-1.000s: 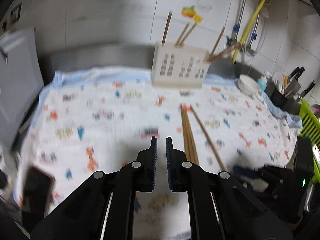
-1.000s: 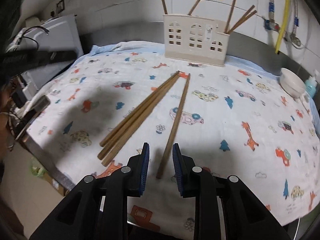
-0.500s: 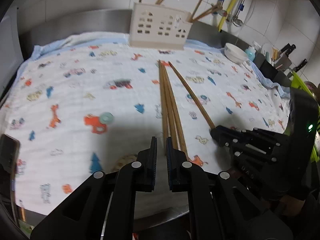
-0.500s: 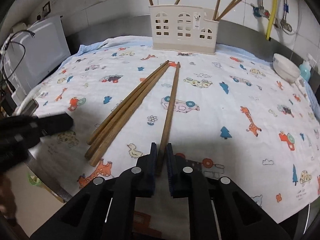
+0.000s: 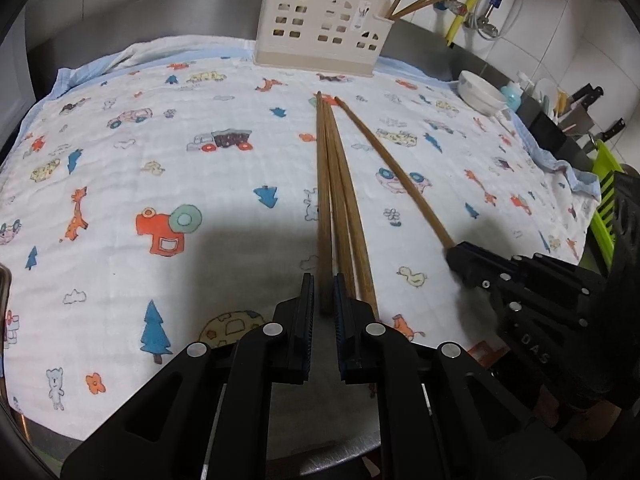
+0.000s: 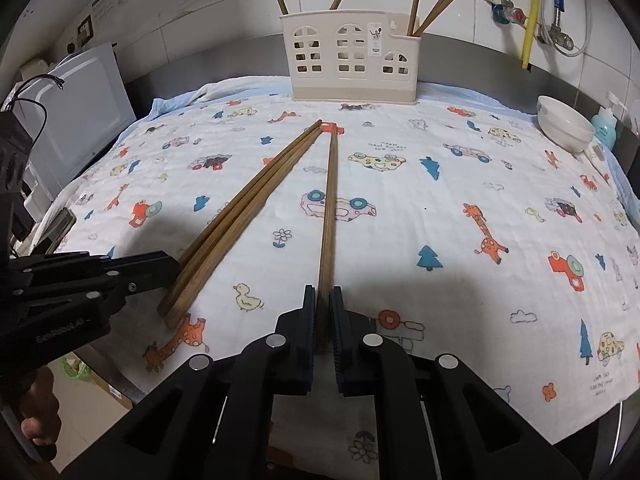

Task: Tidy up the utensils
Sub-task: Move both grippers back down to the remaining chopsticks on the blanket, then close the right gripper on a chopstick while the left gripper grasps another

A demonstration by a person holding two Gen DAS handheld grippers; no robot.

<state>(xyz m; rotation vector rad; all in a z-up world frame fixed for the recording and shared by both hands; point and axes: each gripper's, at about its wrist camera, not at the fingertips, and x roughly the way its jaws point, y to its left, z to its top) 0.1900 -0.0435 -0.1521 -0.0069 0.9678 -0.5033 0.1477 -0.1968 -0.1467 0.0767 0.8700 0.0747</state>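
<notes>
Three brown wooden chopsticks (image 5: 336,200) lie side by side on the printed cloth, and a single chopstick (image 6: 329,208) lies apart to their right. My left gripper (image 5: 322,300) is shut on the near end of the leftmost chopstick of the bundle. My right gripper (image 6: 323,312) is shut on the near end of the single chopstick (image 5: 394,176). A cream utensil holder (image 6: 350,62) with window cut-outs stands at the back and holds several upright chopsticks. The bundle also shows in the right wrist view (image 6: 244,216), with my left gripper (image 6: 168,268) at its near end.
A white bowl (image 6: 564,124) and a teal bottle (image 6: 605,128) sit at the back right. A knife block and a green rack (image 5: 604,200) stand on the right. A white appliance (image 6: 76,128) stands on the left. The counter's front edge is just below both grippers.
Both grippers have come down to the near ends of the chopsticks. The right jaws have closed on the single chopstick, and the left jaws now hold the leftmost bundle stick.
</notes>
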